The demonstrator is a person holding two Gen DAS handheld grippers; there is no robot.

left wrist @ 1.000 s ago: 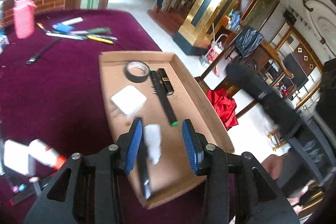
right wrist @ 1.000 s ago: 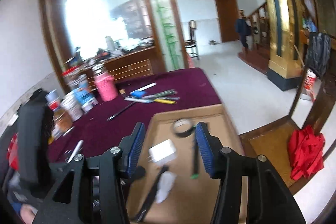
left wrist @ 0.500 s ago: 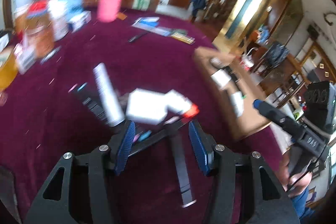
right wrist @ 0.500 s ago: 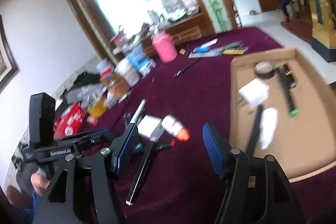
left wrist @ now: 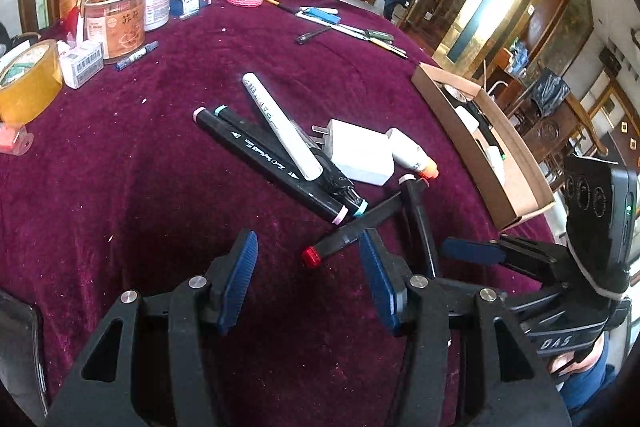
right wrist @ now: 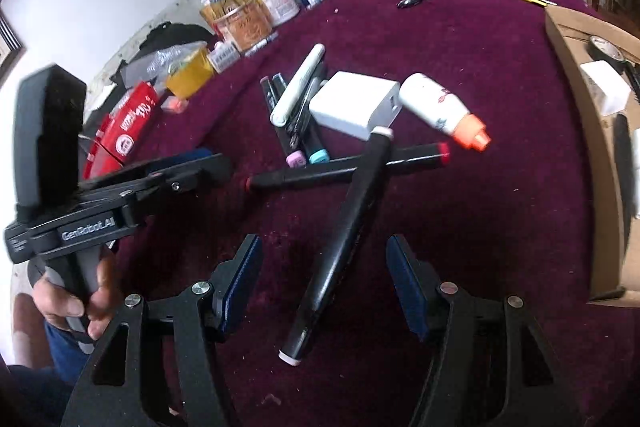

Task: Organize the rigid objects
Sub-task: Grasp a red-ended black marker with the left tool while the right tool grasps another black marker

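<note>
Both claws are open and hold nothing, the right claw low over a black marker probably to take it, the left claw beside a red-tipped marker, and farther, at the desk edge, waits the box.

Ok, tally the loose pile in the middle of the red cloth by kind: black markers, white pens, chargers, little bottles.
Black markers: 4
White pen: 1
Charger: 1
Bottle with orange cap: 1
Total: 7
</note>
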